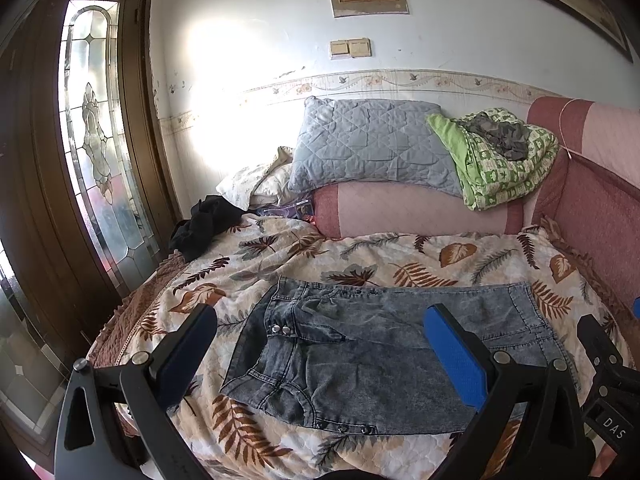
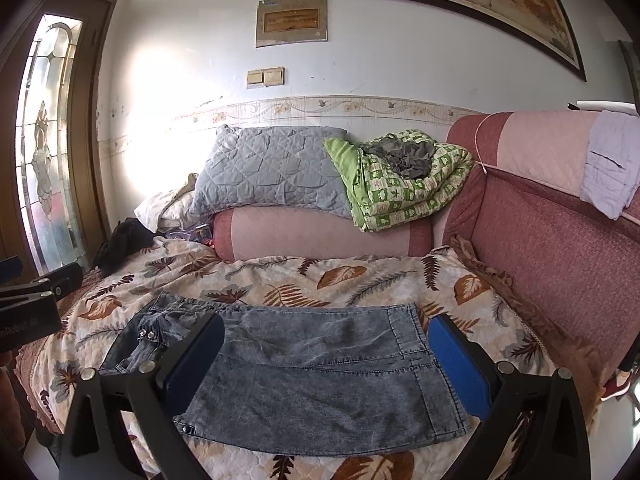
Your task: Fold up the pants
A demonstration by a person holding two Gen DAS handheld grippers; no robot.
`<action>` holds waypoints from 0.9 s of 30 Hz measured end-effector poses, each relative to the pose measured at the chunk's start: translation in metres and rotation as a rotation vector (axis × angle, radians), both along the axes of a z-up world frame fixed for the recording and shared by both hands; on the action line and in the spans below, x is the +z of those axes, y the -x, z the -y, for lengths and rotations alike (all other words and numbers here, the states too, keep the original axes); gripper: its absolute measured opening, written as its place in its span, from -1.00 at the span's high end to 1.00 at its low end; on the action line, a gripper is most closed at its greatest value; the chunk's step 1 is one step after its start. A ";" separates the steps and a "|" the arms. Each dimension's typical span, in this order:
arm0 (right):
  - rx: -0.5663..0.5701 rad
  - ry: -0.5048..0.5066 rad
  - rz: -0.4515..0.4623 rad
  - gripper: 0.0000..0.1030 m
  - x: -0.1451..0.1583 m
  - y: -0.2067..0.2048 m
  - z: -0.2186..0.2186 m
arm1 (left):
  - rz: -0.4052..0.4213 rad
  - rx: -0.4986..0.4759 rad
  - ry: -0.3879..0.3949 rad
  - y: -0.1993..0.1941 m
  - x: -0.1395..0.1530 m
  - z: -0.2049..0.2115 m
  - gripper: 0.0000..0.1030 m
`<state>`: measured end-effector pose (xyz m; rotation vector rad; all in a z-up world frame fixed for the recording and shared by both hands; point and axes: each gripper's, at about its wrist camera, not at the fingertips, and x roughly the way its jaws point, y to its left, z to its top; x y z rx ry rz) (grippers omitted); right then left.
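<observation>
Currently: grey-blue acid-washed denim pants lie flat on the leaf-print quilted bedspread, near its front edge, already doubled into a compact rectangle. Waistband w/ metal snap buttons sits to the left, hem ends to the right.

Left gripper: fingers wide apart, holding nothing, hovering over the waist/pocket area. Right gripper: likewise spread, nothing between the blue pads, over the leg portion.

Handling est. (judgement only): denim looks medium-weight, limp but w/ more body than thin cloth, so it should hold a crease and not slide much on the quilted cover. Not fragile. Stacked layers at waistband and seams are thick, so a pinch there needs a wide opening; hem corners are thinner and easier to nip. Best hold: one corner per gripper on the same short edge, lift and carry over. Risk: catching only the top layer, or snagging the bedspread under it.

Containers: none seen. Closest thing is the pile at the back: grey quilted pillow and green patterned blanket w/ a crumpled grey garment on top.
</observation>
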<state>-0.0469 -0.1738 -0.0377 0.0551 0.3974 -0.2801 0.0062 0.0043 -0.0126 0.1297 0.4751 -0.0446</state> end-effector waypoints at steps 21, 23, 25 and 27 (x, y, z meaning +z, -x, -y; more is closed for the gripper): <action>0.011 -0.008 -0.024 -1.00 -0.005 -0.007 -0.001 | -0.026 -0.004 -0.006 -0.009 -0.005 0.001 -1.00; 0.012 -0.011 -0.026 -1.00 -0.005 -0.008 -0.001 | -0.031 -0.006 -0.003 -0.009 -0.006 0.001 -1.00; 0.015 -0.015 -0.028 -1.00 -0.005 -0.010 0.000 | -0.033 -0.006 -0.003 -0.010 -0.006 0.001 -1.00; 0.014 -0.014 -0.029 -1.00 -0.005 -0.011 0.001 | -0.035 -0.005 -0.004 -0.011 -0.005 0.001 -1.00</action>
